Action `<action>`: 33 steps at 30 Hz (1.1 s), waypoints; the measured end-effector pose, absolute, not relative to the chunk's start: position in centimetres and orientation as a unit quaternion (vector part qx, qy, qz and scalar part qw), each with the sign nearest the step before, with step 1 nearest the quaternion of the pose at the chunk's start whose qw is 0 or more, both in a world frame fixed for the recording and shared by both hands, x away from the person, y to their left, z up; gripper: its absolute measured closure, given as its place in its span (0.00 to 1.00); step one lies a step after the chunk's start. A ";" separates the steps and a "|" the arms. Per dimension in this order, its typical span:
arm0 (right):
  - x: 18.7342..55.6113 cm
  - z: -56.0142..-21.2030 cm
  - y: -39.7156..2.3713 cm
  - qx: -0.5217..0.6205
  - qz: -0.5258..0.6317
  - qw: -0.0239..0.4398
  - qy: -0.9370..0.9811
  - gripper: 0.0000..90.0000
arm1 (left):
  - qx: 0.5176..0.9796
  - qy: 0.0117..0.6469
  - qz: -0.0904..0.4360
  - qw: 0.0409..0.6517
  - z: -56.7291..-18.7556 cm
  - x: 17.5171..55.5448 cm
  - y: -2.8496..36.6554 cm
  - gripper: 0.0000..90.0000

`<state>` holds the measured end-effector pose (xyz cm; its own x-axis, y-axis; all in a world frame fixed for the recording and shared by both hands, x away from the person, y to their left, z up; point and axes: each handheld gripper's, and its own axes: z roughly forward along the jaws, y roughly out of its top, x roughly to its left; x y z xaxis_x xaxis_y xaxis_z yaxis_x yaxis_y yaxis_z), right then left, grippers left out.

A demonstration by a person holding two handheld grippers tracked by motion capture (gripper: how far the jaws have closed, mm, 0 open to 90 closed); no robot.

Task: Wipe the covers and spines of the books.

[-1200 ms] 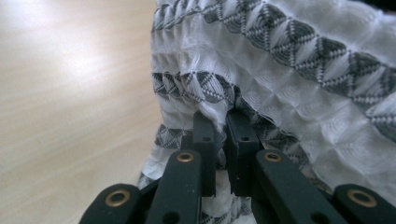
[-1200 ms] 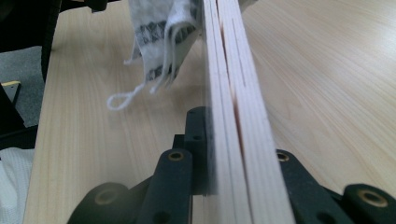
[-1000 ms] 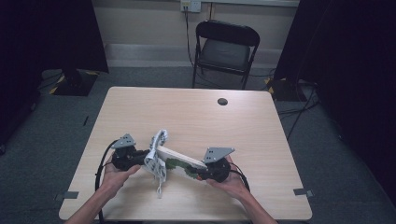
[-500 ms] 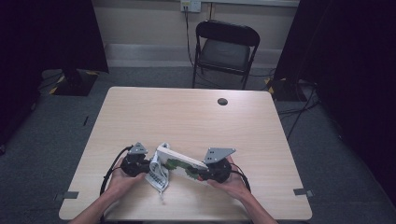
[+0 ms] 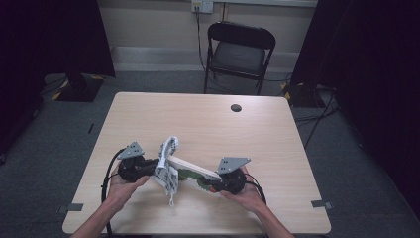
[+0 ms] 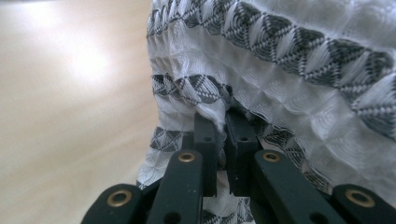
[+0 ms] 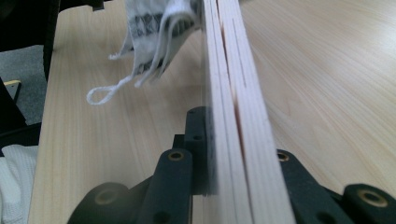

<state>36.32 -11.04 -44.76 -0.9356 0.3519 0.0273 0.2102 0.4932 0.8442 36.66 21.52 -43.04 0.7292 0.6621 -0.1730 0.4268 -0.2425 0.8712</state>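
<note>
The wooden board (image 5: 190, 170) is lying with its long axis running across the near part of the tabletop (image 5: 208, 119), from the left hand-held gripper (image 5: 154, 168) toward the right hand-held gripper (image 5: 214, 187), and it is sloping slightly away from the person at its left end. The right hand-held gripper is clamping the board's right end edge-on; in the right gripper view the pale layered edge of the board (image 7: 236, 112) is standing between the two black jaws and stretching straight away from them. The left hand-held gripper is sitting at the board's far-left end, its jaws pinched shut on the patterned cloth (image 5: 167, 163), so the cloth is the thing nearer that hand and the board is reaching off to its right. In the left gripper view the cloth (image 6: 280, 84) is bunching over the closed jaw tips. The cloth is white, waffle-textured, banded with dark triangle-patterned stripes, and it is draping over the board's left end, with a loose white loop (image 7: 100, 95) hanging toward the tabletop. Judging from this, any wiping or wrapping stroke would be travelling along the board's length toward the right hand.
</note>
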 end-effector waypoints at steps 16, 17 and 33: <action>36.4 -44.7 -11.1 0.166 0.475 0.072 0.861 0.88 | 0.767 0.352 0.088 0.529 -43.9 37.2 22.5 0.94; 36.4 -44.7 -11.1 0.166 0.475 0.072 0.861 0.88 | 0.764 0.358 0.089 0.529 -43.9 37.3 22.7 0.94; 36.6 -44.7 -11.1 0.171 0.475 0.068 0.861 0.88 | 0.696 0.424 0.108 0.570 -42.7 37.5 28.9 0.94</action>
<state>36.60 -11.06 -44.73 -0.9322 0.3593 0.0445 0.2294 0.4912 0.8403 37.55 28.90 -42.69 0.6165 0.7131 -0.3339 0.4680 0.0092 0.8837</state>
